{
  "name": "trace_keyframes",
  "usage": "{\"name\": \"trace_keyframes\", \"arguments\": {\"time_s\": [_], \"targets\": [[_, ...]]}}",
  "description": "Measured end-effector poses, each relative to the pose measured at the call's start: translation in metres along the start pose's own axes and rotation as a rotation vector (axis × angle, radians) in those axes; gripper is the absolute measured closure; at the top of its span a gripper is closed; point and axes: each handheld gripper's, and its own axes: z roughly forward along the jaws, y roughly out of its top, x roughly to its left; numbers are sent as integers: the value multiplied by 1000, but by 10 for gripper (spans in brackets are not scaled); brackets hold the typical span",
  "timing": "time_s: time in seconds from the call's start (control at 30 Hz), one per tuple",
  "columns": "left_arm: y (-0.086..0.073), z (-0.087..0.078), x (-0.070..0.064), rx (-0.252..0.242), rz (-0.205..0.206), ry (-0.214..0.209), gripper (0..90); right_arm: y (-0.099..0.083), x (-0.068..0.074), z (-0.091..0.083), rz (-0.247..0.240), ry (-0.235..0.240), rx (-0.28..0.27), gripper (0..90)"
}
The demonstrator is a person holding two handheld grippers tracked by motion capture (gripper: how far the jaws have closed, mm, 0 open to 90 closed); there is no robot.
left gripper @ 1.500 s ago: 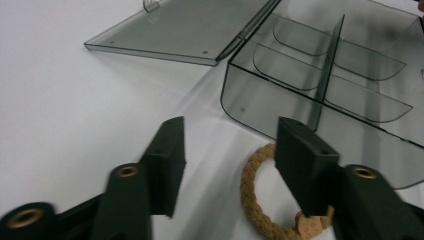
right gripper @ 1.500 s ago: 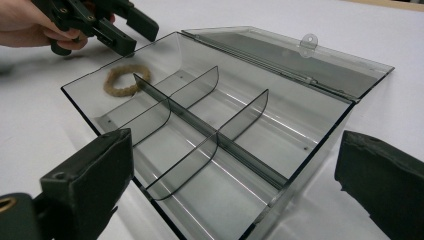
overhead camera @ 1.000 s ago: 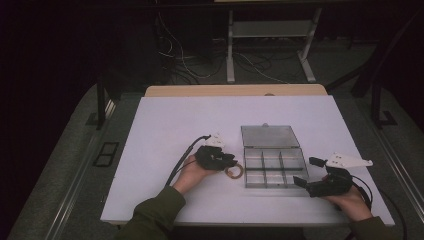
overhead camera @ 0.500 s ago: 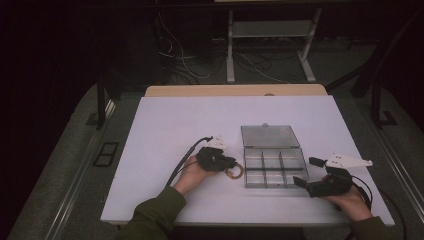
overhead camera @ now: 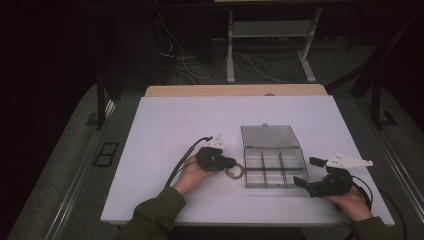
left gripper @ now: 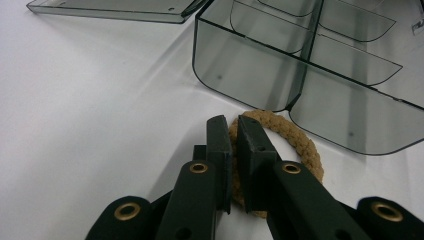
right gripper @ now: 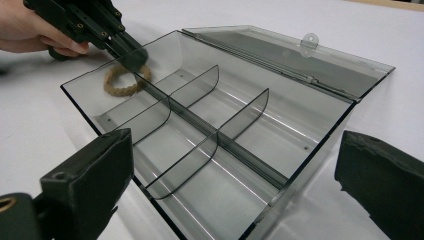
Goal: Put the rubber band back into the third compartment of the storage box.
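A tan rope ring [left gripper: 300,145] lies on the white table against the near left corner of a clear smoky compartment box [overhead camera: 272,162]. My left gripper [left gripper: 234,131] is shut on the ring's near rim, with the rope pinched between its two jaws. From above, the left gripper [overhead camera: 226,162] sits just left of the ring [overhead camera: 235,171]. My right gripper [overhead camera: 303,184] rests at the box's near right corner. Its jaws stand wide open in the right gripper view [right gripper: 235,150], and the box [right gripper: 225,125] lies ahead of them with its compartments empty.
The box's lid [overhead camera: 270,135] is folded back flat on the table behind it. The table's front edge [overhead camera: 240,220] runs close under both hands. A cable [overhead camera: 182,162] trails left from the left gripper.
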Motion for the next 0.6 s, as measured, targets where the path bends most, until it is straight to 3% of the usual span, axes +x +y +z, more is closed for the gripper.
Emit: {"name": "trace_keyframes", "arguments": {"time_s": [0.33, 0.6], "targets": [[2, -12, 2, -6, -13, 18, 841, 2, -4, 2, 18, 16, -17, 20], [5, -25, 4, -52, -22, 23, 840, 4, -1, 2, 4, 18, -14, 20]]}}
